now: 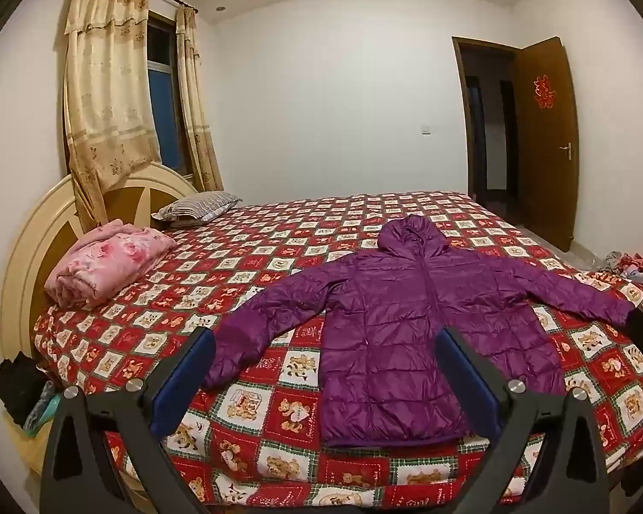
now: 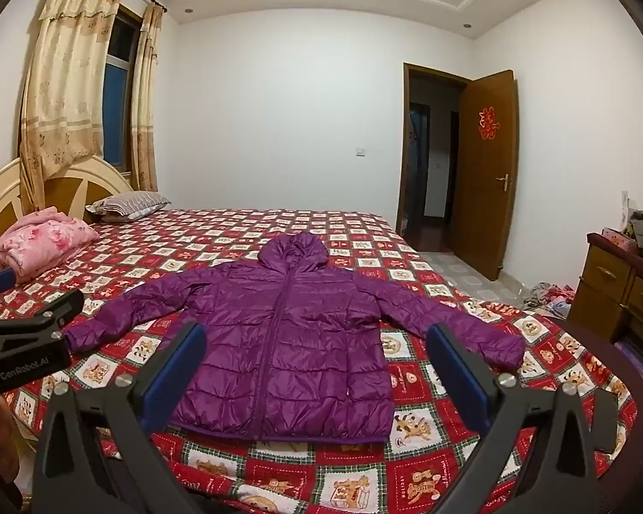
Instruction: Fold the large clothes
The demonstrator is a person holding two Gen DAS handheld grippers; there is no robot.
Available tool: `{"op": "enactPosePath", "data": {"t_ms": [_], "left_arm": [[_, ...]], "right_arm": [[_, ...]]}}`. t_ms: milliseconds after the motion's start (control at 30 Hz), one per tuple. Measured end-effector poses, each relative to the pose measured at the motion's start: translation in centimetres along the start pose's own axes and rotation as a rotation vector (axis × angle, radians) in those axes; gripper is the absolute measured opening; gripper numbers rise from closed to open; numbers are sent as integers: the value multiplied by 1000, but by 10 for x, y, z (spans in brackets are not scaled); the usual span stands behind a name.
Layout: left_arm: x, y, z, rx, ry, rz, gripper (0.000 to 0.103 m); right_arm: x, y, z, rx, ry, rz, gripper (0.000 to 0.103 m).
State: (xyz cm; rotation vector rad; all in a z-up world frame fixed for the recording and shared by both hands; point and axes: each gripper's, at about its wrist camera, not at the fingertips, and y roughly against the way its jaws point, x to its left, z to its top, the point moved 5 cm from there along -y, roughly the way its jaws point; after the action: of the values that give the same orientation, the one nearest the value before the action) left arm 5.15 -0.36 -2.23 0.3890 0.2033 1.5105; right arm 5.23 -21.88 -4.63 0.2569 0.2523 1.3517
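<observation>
Purple hooded puffer jacket (image 1: 407, 334) lies front-up and zipped on the bear-print patchwork bedspread (image 1: 278, 257), occupying the lower centre of both frames, hood toward the far wall, hem toward the cameras, sleeves spread to either side. This flat, symmetric layout probably serves as the starting pose for folding: every edge is exposed and no layer overlaps another.

Left gripper (image 1: 326, 368), seen in the left wrist view, stands with its blue-padded fingers (image 1: 184, 377) spread wide and nothing between them; it hovers short of the hem, framing the sleeve at lower left and the jacket body. Right gripper (image 2: 317, 364) is likewise released and empty in the right wrist view, its fingers bracketing the jacket body, with the sleeve at the right of the frame just beyond. Neither touches the cloth, which suggests that no fold has begun.

The left wrist view shows more of the folded pink blanket (image 1: 107, 265) and the striped pillow (image 1: 197, 210) against the headboard (image 1: 34, 248) at the left. The right wrist view alone shows the wooden dresser (image 2: 621, 287) at the right edge, clothes heaped on the floor (image 2: 544, 295) beside it, and the left gripper's black body at the left edge. Both views show the open door (image 2: 488, 171).
</observation>
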Motion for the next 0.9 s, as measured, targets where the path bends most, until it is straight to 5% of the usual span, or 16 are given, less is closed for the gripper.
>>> {"op": "enactPosePath", "data": {"t_ms": [900], "left_arm": [[4,-2,-2,5,2,0,102]], "right_arm": [[2,-4,-3,11,2,1,103]]}}
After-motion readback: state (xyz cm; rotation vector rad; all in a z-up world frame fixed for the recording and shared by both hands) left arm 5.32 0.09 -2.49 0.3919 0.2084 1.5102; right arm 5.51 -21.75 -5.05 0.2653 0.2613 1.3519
